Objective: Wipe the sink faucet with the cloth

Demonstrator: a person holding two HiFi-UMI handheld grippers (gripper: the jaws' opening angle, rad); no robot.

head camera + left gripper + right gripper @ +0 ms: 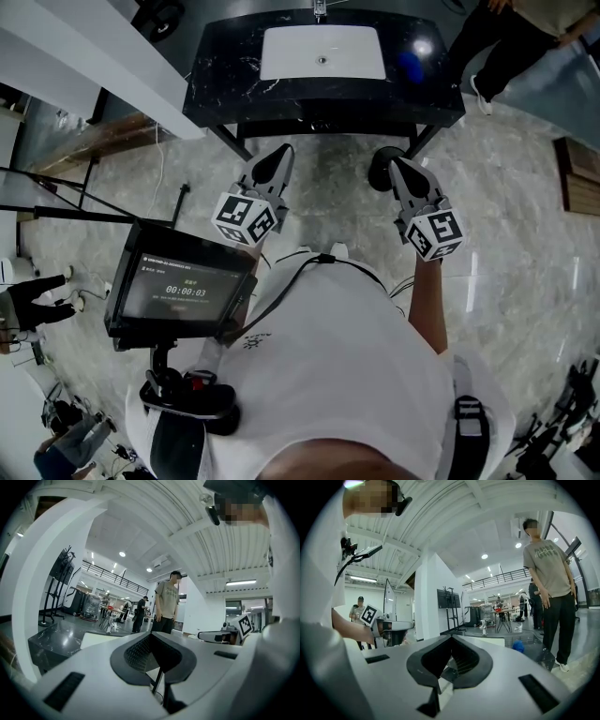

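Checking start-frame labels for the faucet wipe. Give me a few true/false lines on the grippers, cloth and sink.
1. The left gripper and right gripper are both shut with nothing between the jaws. True.
2. The blue cloth lies inside the white basin. False: it sits on the black counter, right of the basin.
3. The left gripper touches the faucet. False: both grippers are short of the counter's front edge, and the faucet is at its far side.
4. A bystander stands near the counter's far right corner. True.
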